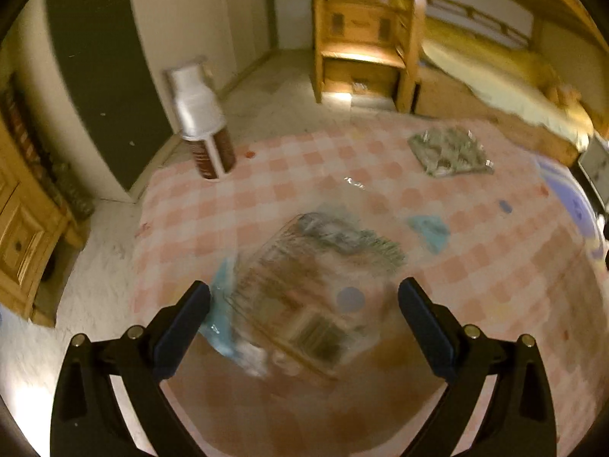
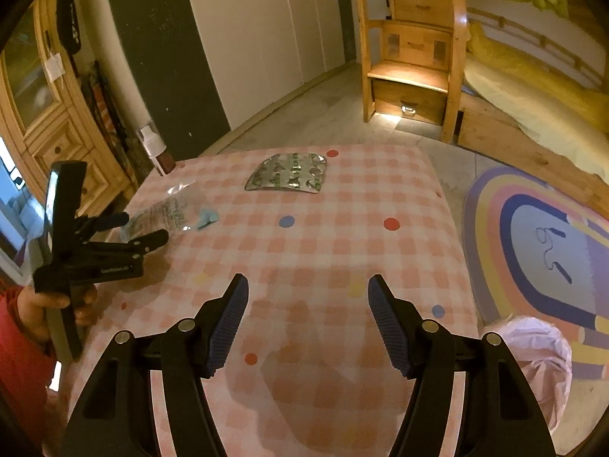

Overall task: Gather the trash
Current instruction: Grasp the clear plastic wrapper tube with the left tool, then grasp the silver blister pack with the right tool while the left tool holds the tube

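A crumpled clear plastic wrapper (image 1: 312,285) lies blurred on the pink checked tablecloth (image 1: 475,266). My left gripper (image 1: 304,301) hovers just above it, open, one finger on each side and neither pad pressing. In the right wrist view the same left gripper (image 2: 146,226) is over the wrapper (image 2: 163,211) at the table's left edge. A small blue scrap (image 1: 430,230) (image 2: 207,217) lies beside the wrapper. A silver blister pack (image 1: 449,150) (image 2: 289,177) lies farther back. My right gripper (image 2: 308,304) stands open over bare cloth (image 2: 323,251) with nothing between its fingers.
A brown bottle with a white cap (image 1: 201,122) (image 2: 156,148) stands at the table's far left corner. A bin lined with a pale bag (image 2: 540,358) sits on the floor to the right, by a rainbow rug (image 2: 544,247). Wooden stairs (image 2: 411,57) and a bed stand behind.
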